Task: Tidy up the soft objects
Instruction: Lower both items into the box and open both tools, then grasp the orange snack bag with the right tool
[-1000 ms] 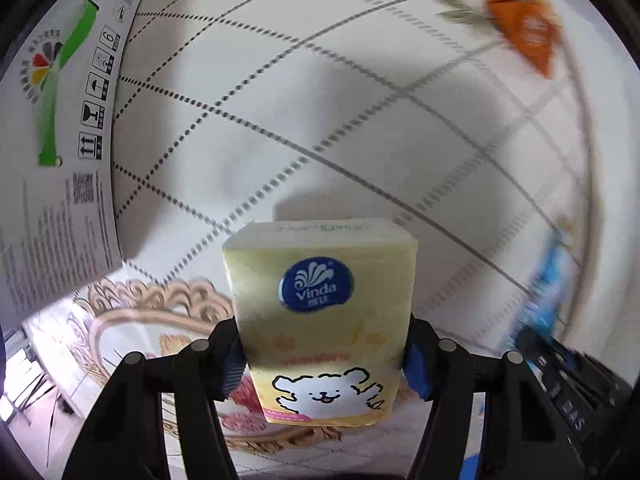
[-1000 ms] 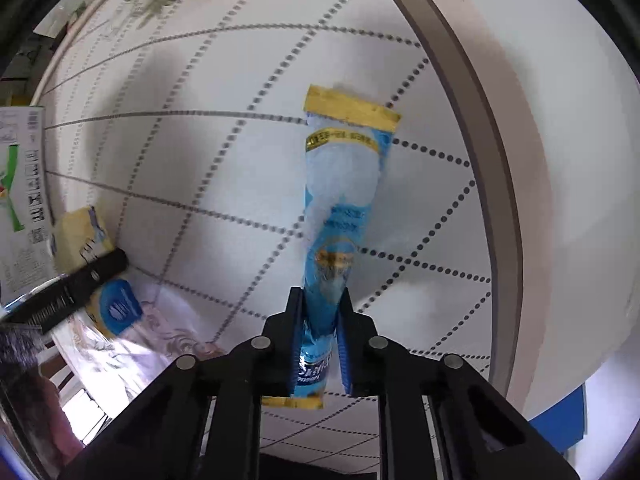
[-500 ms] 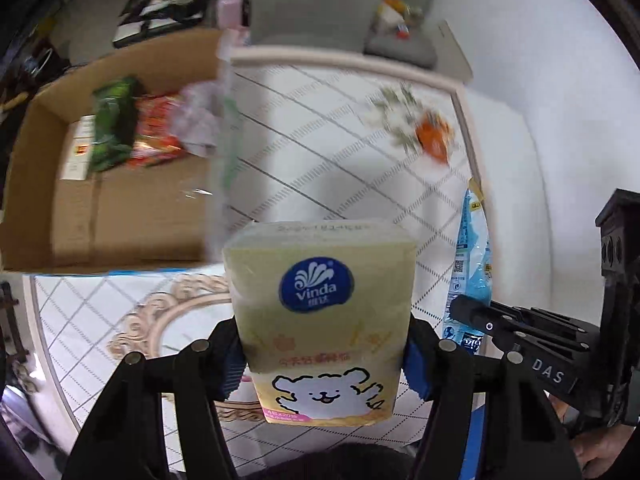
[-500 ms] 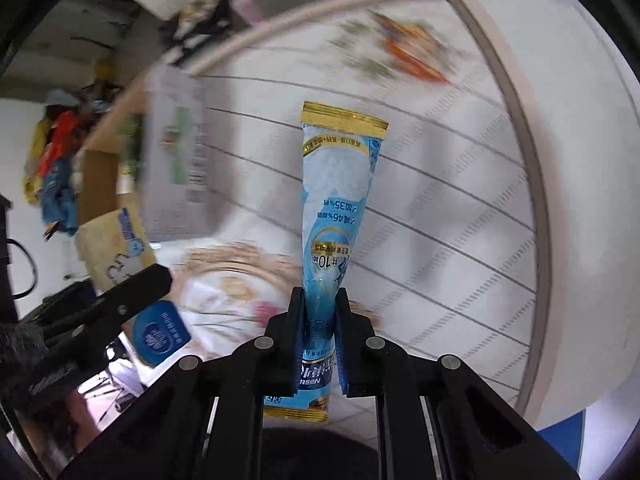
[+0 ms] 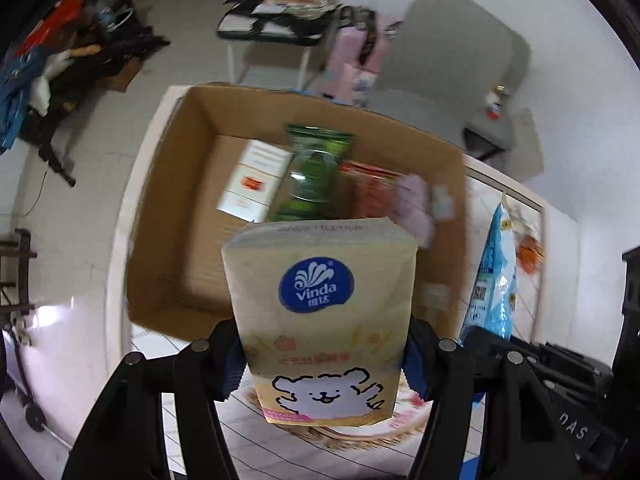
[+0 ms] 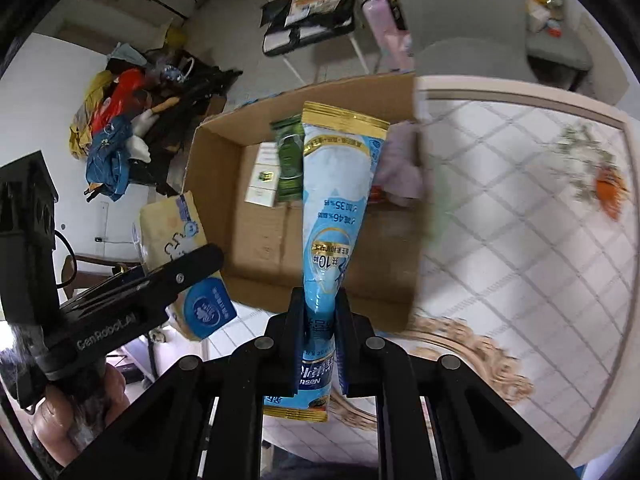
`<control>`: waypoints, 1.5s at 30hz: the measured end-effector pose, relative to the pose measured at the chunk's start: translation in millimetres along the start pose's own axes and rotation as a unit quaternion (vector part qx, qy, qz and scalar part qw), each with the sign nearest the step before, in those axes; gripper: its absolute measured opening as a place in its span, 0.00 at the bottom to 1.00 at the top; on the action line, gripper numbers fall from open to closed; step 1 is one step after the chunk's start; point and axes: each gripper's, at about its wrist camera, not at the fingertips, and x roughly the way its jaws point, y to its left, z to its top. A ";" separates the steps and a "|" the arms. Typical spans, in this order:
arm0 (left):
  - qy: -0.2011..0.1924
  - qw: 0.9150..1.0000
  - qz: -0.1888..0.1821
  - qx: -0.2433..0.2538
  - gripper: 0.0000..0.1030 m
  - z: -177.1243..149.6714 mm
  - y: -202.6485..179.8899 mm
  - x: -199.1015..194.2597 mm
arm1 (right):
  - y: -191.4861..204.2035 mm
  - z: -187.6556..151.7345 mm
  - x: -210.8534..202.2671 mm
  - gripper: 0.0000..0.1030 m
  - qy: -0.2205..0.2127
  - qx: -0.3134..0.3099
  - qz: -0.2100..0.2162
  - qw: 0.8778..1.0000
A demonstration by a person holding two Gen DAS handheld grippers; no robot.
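My left gripper (image 5: 322, 354) is clamped on a yellow Vinda tissue pack (image 5: 320, 304), its blue pads pressing both sides, the pack standing upright with the white bear print toward the camera. My right gripper (image 6: 320, 316) is squeezed narrow on a blue sachet (image 6: 336, 208), pinching it near its lower end so the gold-edged top rises up and away from me. In the right wrist view the tissue pack (image 6: 180, 240) shows to the left, held in the left gripper (image 6: 168, 280); in the left wrist view the blue sachet (image 5: 494, 272) shows to the right.

Below both lies a tabletop (image 6: 520, 248) with a white diamond-grid cloth and a gold ornamental ring. Just beyond the held items sits an open cardboard box (image 5: 176, 208) on the table. Inside it, toward the far wall, lie a white carton (image 5: 256, 180), a green packet (image 5: 314, 172), a red packet (image 5: 370, 188) and a pale pink soft item (image 6: 400, 168), side by side. Farther off stand a grey chair (image 5: 460, 52) and a heap of clothes (image 6: 116, 132) on the floor.
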 end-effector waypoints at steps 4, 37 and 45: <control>0.039 0.999 -0.005 -0.026 0.59 23.8 36.7 29.5 | 15.9 21.9 44.4 0.14 0.006 0.026 -0.017 1.000; 0.011 0.997 0.065 0.037 0.97 -4.2 38.6 20.6 | 23.2 9.3 63.1 0.91 -0.019 -0.038 -0.179 0.983; -0.064 0.994 0.072 0.045 0.98 -13.2 -27.2 -23.4 | -67.8 6.2 -15.7 0.91 -0.065 0.055 -0.118 0.989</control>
